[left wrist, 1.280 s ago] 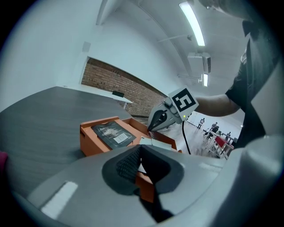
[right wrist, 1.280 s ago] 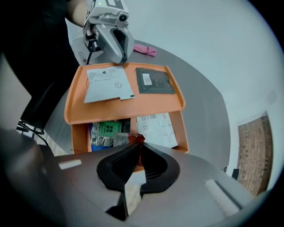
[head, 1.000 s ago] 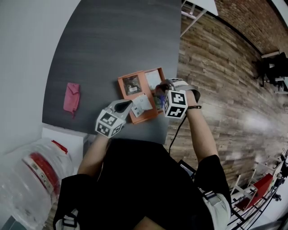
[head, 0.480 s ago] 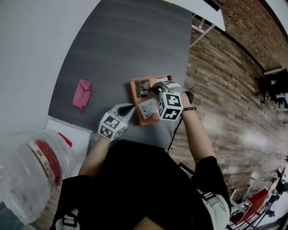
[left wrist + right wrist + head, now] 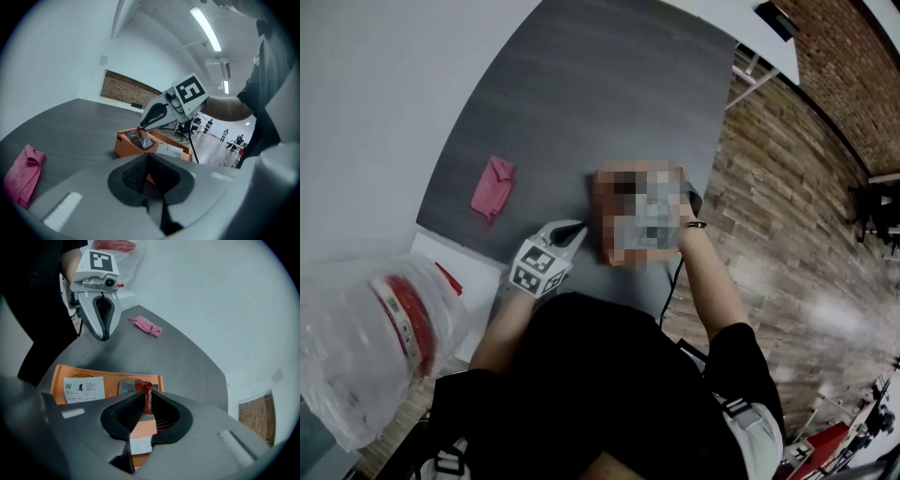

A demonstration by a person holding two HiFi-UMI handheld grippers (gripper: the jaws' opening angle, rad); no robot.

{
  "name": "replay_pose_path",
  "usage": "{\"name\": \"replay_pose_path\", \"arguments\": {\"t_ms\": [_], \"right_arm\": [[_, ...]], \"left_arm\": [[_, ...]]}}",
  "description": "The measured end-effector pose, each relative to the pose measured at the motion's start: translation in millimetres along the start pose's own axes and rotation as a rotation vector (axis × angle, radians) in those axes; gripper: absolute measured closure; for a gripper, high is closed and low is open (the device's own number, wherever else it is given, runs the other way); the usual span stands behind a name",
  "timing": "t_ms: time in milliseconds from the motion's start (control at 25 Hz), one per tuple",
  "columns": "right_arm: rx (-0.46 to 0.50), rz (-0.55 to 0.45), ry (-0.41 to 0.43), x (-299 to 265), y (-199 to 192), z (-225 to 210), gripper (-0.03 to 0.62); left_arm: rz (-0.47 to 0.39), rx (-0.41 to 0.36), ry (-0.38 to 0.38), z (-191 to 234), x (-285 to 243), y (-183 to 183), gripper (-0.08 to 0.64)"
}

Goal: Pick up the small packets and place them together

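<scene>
An orange tray [image 5: 108, 374] on the dark grey table holds a white printed card [image 5: 84, 387] and a dark flat packet [image 5: 127, 386]. My right gripper [image 5: 146, 397] is shut on a small red packet [image 5: 147, 391] just above that dark packet [image 5: 142, 140]. Its jaws have just been opening a little, and the red packet stays between them. From the left gripper view the right gripper [image 5: 139, 127] points steeply down into the tray [image 5: 123, 143]. My left gripper [image 5: 575, 228] hovers shut and empty to the left of the tray. A mosaic patch hides the tray and right gripper in the head view.
A pink cloth [image 5: 492, 185] lies on the table left of the tray. A clear plastic bag [image 5: 384, 328] with red-and-white contents sits off the table's near left corner. The table's right edge borders a wooden floor [image 5: 787, 234].
The right gripper has moved across the tray toward the compartment with the dark packet. The left gripper has drawn slightly back from the tray's edge. The head view has shifted.
</scene>
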State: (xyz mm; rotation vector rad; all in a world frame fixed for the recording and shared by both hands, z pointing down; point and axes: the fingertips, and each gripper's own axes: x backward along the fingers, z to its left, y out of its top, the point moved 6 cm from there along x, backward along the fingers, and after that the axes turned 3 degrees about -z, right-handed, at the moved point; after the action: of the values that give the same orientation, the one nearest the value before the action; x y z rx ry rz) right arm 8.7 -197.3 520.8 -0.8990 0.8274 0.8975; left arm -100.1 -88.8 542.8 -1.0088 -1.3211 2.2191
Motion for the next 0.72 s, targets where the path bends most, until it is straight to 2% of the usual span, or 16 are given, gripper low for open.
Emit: {"name": "replay_pose_path", "arguments": {"t_ms": [120, 400, 720], "right_arm": [[0.008, 0.004, -0.005, -4, -2, 1, 0.497], [-0.014, -0.022, -0.015, 4, -6, 3, 0.503], [-0.051, -0.015, -0.065, 21, -21, 4, 0.512]], "left_arm": [[0.003, -0.002, 0.0, -1, 0, 0, 0.561], [-0.006, -0.03, -0.018, -5, -7, 8, 0.561], [0.012, -0.075, -0.082, -16, -26, 16, 0.561]]}}
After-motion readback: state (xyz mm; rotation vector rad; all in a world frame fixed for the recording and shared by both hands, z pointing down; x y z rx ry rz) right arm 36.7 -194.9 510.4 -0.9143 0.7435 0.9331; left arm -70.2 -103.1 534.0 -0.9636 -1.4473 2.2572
